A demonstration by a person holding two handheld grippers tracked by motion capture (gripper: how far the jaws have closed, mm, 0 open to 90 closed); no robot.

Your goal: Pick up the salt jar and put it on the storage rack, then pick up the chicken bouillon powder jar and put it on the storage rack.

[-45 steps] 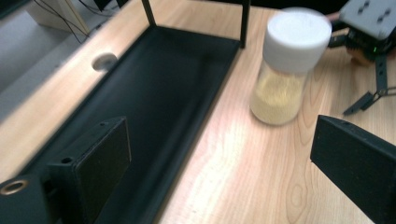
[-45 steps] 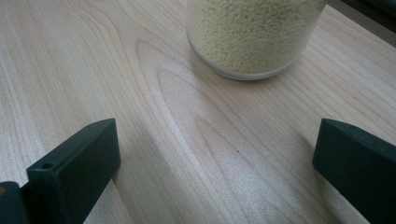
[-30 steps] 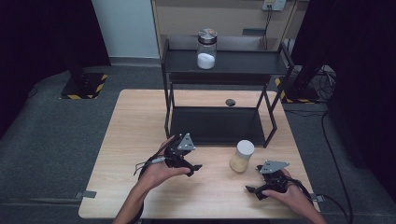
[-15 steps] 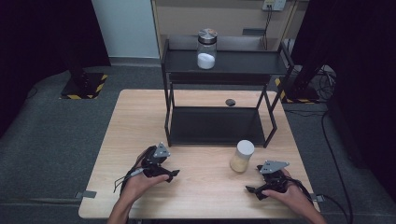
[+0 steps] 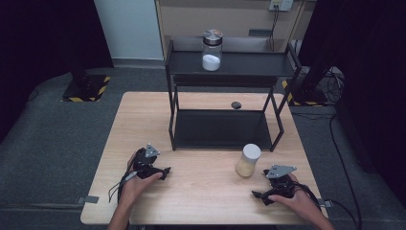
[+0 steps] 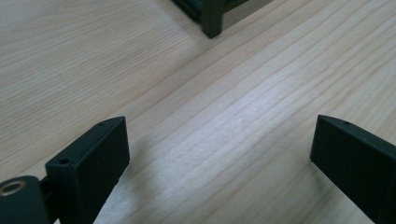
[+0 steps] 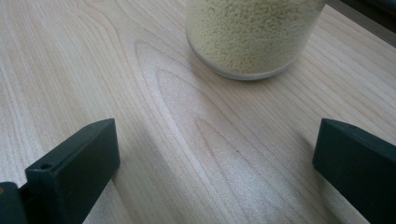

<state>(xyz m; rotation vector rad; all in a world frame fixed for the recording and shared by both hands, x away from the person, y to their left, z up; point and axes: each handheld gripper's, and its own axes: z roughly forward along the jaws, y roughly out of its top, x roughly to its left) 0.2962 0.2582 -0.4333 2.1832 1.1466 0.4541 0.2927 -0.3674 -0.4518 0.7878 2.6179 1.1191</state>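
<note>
- While both hands rest low on the wooden table (image 5: 201,201), the jar of yellow grains (image 5: 248,160) stands near the front-right, just beside the black shelf rack (image 5: 225,129).
- L gripper (image 5: 165,171): jaws just been opening, spread wide, nothing betw. them.
- R gripper (image 5: 258,195): jaws spread, empty, jar close ahead.
- Rack top: jar w/ white powder (image 5: 211,50).
- Floor: grey carpet (image 5: 52,139); dark surrounds.

No readable text, label, brand or number appears on anything in view.
</note>
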